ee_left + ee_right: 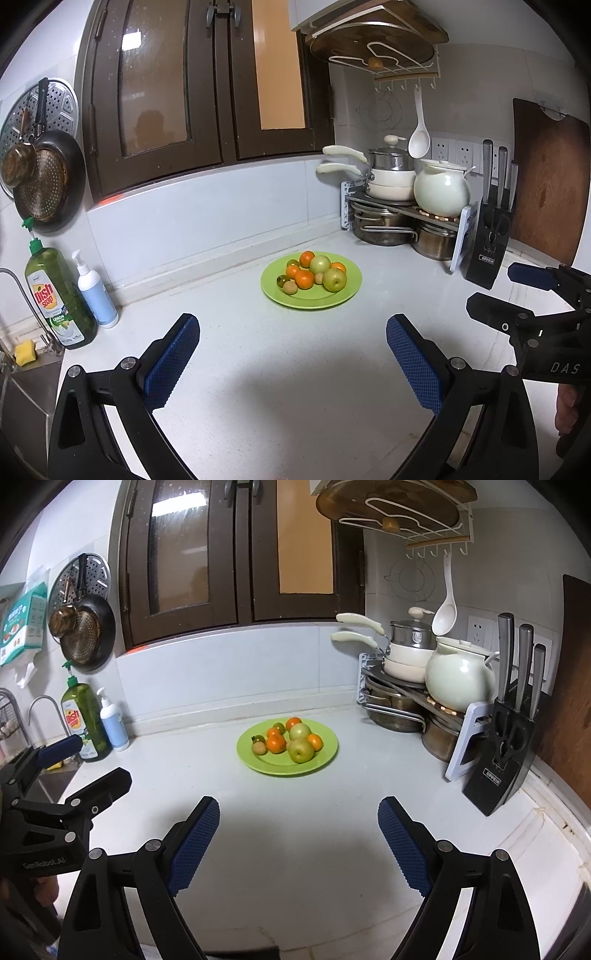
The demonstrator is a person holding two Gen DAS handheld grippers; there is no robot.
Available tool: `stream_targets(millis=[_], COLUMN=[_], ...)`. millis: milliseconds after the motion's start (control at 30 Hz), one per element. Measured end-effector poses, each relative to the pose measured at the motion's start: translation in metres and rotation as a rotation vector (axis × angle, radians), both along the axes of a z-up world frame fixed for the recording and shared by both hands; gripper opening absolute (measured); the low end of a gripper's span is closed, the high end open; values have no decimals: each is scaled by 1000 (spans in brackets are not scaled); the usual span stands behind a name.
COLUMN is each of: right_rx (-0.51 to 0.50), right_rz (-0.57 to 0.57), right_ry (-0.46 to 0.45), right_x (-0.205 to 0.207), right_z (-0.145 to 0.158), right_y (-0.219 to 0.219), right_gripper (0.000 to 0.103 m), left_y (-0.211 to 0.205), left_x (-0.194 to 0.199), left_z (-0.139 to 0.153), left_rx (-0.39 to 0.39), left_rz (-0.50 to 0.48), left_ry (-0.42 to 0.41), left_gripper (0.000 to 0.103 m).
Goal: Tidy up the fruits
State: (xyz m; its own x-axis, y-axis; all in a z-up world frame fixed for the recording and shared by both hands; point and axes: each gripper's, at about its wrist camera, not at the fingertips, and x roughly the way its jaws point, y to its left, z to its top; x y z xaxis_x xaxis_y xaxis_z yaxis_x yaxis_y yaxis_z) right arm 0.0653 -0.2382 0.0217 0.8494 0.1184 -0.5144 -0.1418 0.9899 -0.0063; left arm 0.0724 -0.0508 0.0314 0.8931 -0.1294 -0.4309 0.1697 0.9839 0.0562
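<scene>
Nearest, the left gripper (293, 354) hovers low over the white counter (295, 387), level and aimed at the green plate (317, 300), its 2 blue-padded fingers (173, 360) spread wide with nothing between them. The right gripper (298, 843) hangs in the same pose beside it, also pointed at the plate, its fingers (194, 845) released and wide apart around bare counter. Each gripper shows at the edge of the other's view, so the 2 sit side by side, both well short of the plate.

The plate lies flat on the counter ahead of both grippers, nearer the back wall than the grippers. On it sit the fruits: 2 green apples (334, 279), 4 oranges (304, 279) clustered around them, 2 small dark green fruits at the plate's left side, and at least 1 small tan fruit (290, 288) at the near-left.

Left of the plate, against the wall, stand a dish soap bottle (59, 295) and a white pump bottle (96, 291). Right of the plate are a pot rack (402, 218) carrying a pale ceramic pot (441, 190), and a black knife block (487, 240).
</scene>
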Motion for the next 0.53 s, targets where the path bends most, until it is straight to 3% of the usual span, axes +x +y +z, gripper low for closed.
stream_targets(millis=[533], right_rx=[-7], right_rz=[-5], right_ry=[10], right_x=[3], right_z=[-1], right_y=[-1], right_gripper=[88], left_y=[1], left_x=[4], left_z=[-3], left_rx=[-5], left_rz=[-7], left_ry=[9], left_gripper=[103])
